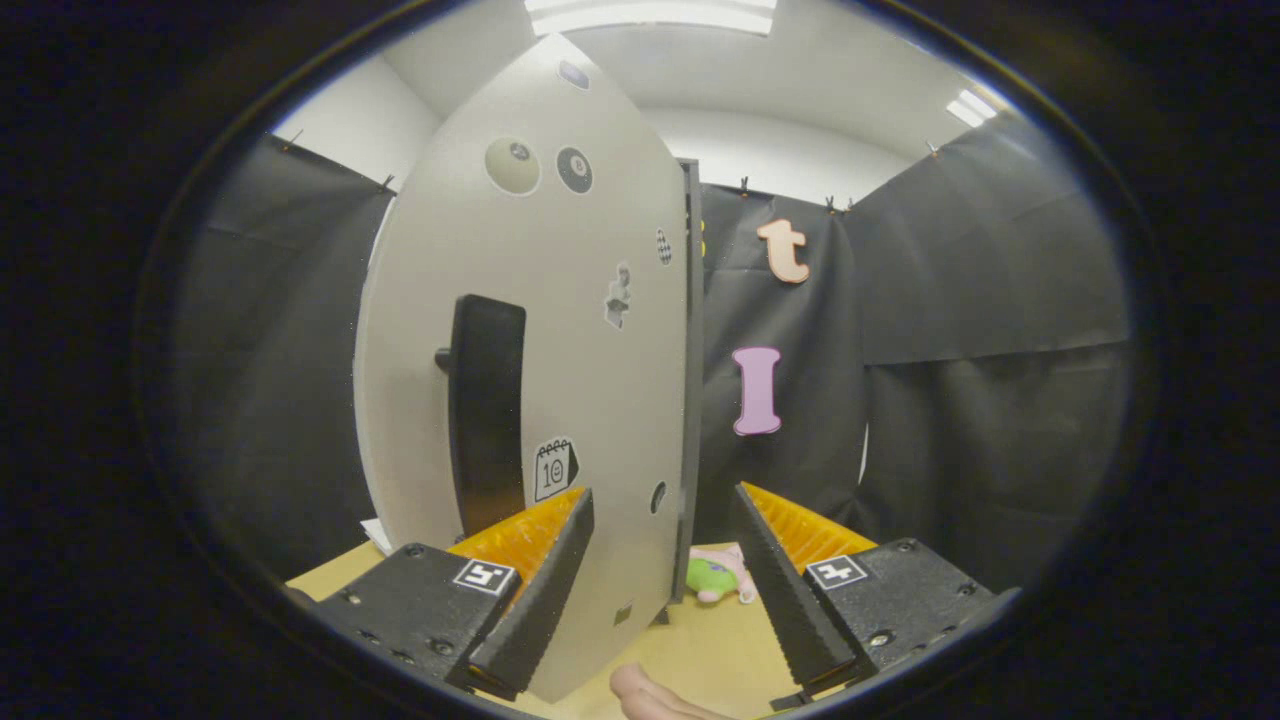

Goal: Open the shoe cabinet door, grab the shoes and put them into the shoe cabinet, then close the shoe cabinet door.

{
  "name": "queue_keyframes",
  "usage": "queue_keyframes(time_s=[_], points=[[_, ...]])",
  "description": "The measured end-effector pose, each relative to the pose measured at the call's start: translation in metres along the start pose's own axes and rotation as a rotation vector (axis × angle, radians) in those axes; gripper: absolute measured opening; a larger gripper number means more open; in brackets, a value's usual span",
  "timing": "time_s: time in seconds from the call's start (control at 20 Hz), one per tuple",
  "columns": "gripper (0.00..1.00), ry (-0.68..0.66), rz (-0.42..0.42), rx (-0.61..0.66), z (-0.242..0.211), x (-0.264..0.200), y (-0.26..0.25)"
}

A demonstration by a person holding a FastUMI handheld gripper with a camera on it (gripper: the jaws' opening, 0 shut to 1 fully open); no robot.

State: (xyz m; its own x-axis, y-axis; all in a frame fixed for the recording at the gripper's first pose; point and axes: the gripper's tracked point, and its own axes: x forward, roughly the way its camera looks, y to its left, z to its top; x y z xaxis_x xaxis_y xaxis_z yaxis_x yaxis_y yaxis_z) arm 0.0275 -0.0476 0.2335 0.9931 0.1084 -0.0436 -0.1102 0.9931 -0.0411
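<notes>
Standing ajar, the shoe cabinet door point(560, 330) is a pale panel seen at a slant, swung out toward the camera so that its free edge runs down as a dark vertical strip point(690, 380) between the two fingers. A black bar handle point(487, 415) is fixed upright on the door's face, just above and beyond the left finger. Several small stickers dot the panel: two round ones point(545, 167) near the top, a little figure point(618, 296) at mid height, a calendar-like one point(555, 467) beside the foot of the handle. The gripper point(665, 545) is spread wide, its fingers well apart and holding nothing; the door's lower edge hangs in the gap between them, nearer the left finger, and contact with either finger cannot be made out. Each finger carries a small square marker on its block. Beyond the fingers, low down past the door's edge, a small soft toy point(718, 578) in green and pink lies on the light wooden tabletop point(720, 650). A person's fingertip point(650, 695) shows at the very bottom between the finger blocks, over the tabletop. Black cloth walls point(980, 330) close the booth behind, with a white wall and ceiling lights above. Cabinet interior is hidden by the door.
</notes>
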Motion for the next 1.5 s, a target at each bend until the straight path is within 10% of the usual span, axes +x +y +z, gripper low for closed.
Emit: queue_keyframes(time_s=[0.75,1.1,1.5], points=[[0.98,0.093,0.153,0.061,-0.039,0.037,0.072],[0.98,0.073,0.23,0.098,-0.043,-0.018,0.088],[0.97,-0.074,0.135,0.004,-0.025,-0.106,0.072]])
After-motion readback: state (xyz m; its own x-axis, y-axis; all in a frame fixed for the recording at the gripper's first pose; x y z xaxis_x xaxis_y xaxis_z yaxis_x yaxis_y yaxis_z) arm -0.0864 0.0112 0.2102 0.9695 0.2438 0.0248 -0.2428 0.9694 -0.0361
